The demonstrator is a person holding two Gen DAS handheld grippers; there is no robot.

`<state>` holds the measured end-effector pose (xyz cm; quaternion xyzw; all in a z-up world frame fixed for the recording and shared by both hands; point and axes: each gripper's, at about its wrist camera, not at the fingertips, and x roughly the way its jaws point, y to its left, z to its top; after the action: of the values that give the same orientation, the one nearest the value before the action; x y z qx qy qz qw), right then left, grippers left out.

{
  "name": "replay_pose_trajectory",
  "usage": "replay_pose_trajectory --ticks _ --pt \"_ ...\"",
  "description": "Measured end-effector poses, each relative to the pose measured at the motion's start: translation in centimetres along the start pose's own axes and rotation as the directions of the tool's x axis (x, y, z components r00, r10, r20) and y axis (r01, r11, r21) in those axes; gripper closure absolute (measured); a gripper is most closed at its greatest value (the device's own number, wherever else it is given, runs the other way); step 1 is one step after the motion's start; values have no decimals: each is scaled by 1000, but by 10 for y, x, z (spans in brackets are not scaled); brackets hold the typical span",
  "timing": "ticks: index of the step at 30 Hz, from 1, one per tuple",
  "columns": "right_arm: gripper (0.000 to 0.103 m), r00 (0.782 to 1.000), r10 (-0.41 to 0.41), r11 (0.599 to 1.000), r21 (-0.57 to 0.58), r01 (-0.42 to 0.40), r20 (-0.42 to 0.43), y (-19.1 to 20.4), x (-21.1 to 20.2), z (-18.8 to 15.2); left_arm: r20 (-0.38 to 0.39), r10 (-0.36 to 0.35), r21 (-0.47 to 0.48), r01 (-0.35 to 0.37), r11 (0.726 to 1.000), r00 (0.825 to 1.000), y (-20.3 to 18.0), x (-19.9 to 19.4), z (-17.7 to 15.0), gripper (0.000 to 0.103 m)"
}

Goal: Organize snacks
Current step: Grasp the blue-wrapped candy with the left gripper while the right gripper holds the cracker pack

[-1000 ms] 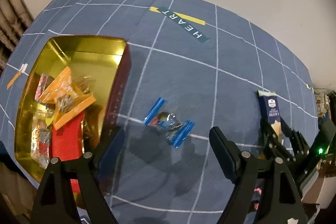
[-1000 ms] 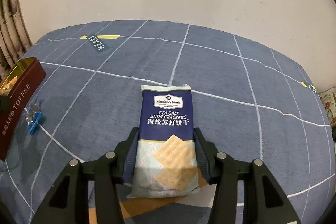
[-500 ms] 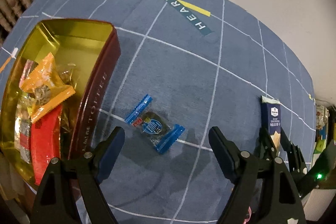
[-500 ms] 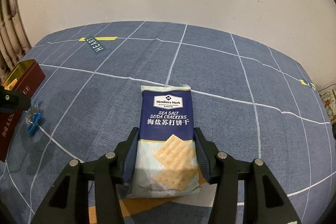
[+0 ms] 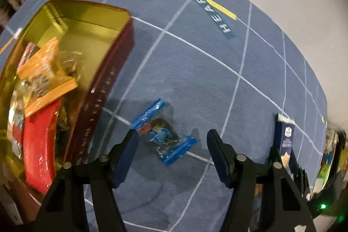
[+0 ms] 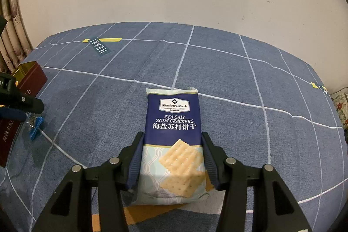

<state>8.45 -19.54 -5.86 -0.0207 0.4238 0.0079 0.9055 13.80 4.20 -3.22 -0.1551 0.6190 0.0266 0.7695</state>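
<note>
The blue-wrapped candy (image 5: pixel 163 139) lies flat on the blue cloth (image 5: pixel 217 84), just beside the red wall of the open toffee tin (image 5: pixel 102 88), and the left gripper (image 5: pixel 171 140) is right over it. A second ago those fingers stood wide and higher, with the candy well ahead of them; now the gripper has dropped, rolled a little, and the candy sits between the two fingertips. The jaws are closing as we watch, but the pads do not press on the wrapper yet: one tip is close to its near twisted end, the other stands clear of it. So nothing is grasped on this side so far.

What that means: the pick looks like it is underway. My read is that the candy is headed for the tin, where orange and red packets (image 5: pixel 41 88) already lie against the gold lining. The wrapper is thin and crinkly, so a pinch on a twisted end alone could slip.

Over on the other side, nothing has changed. The right gripper (image 6: pixel 171 145) is clenched on the sea salt soda cracker pack (image 6: pixel 174 134), fingers pressing both long sides, pack resting low on the cloth and pointing away from the camera. It holds steady, seemingly waiting its turn.
</note>
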Motion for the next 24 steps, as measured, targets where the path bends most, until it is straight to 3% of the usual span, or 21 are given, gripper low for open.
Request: replay_pose_trajectory --ticks 11,19,24 --pt "50 1000 1 1000 1 -1 0 1 1 -2 -25 -3 -148 0 989 1000 17 9 -3 44" --pt "50 1000 2 1000 1 -2 0 0 1 -1 -38 -12 -147 7 989 999 22 11 9 49" --pt "50 1000 2 1000 1 -2 0 1 1 -1 -26 -37 -94 35 995 999 14 13 12 51"
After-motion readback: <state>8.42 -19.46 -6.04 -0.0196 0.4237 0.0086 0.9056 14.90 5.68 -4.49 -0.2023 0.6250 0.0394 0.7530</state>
